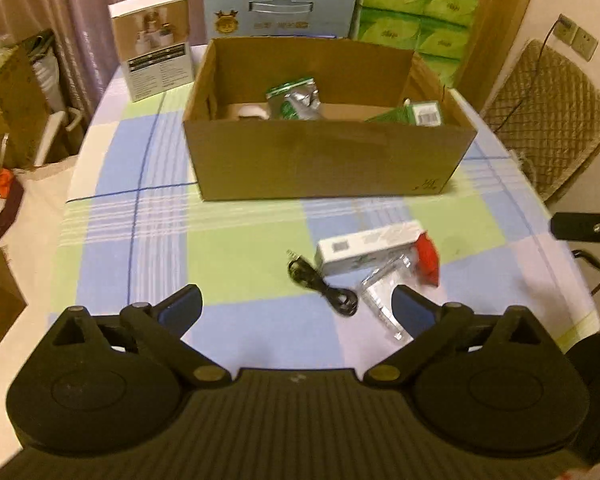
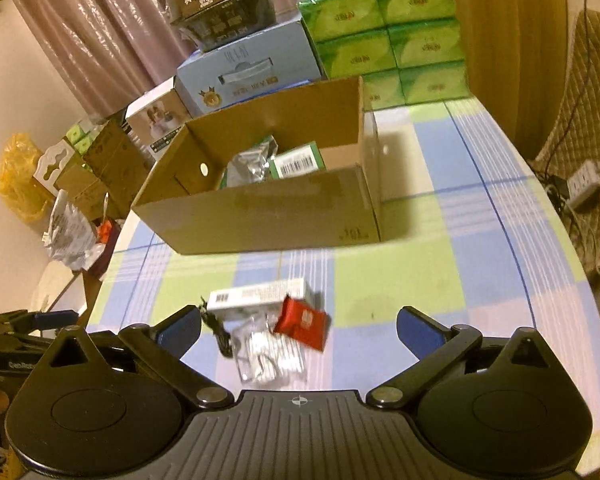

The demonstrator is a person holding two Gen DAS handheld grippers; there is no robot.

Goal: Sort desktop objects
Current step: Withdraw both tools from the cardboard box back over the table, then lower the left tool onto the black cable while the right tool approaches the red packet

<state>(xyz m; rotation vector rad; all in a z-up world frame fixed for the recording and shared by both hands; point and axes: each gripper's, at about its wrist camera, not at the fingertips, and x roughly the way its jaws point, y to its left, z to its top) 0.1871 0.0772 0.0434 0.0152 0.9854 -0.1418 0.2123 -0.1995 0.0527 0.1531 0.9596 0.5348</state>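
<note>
Jaws spread wide on both grippers — left gripper (image 1: 296, 306) and right gripper (image 2: 298, 326) empty — above the checked tablecloth (image 1: 240, 264).

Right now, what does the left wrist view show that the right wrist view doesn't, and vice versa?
Left wrist only: a round white item in the open brown cardboard box, and wall sockets at right.

Right wrist only: a white power strip on the floor, a yellow plastic bag, and black cartons on the pale blue carton.

Both: the box, the long white carton, red sachet, clear plastic packet, black cable, stacked green tissue packs, checked tablecloth. Each view's own tool is open and empty.
</note>
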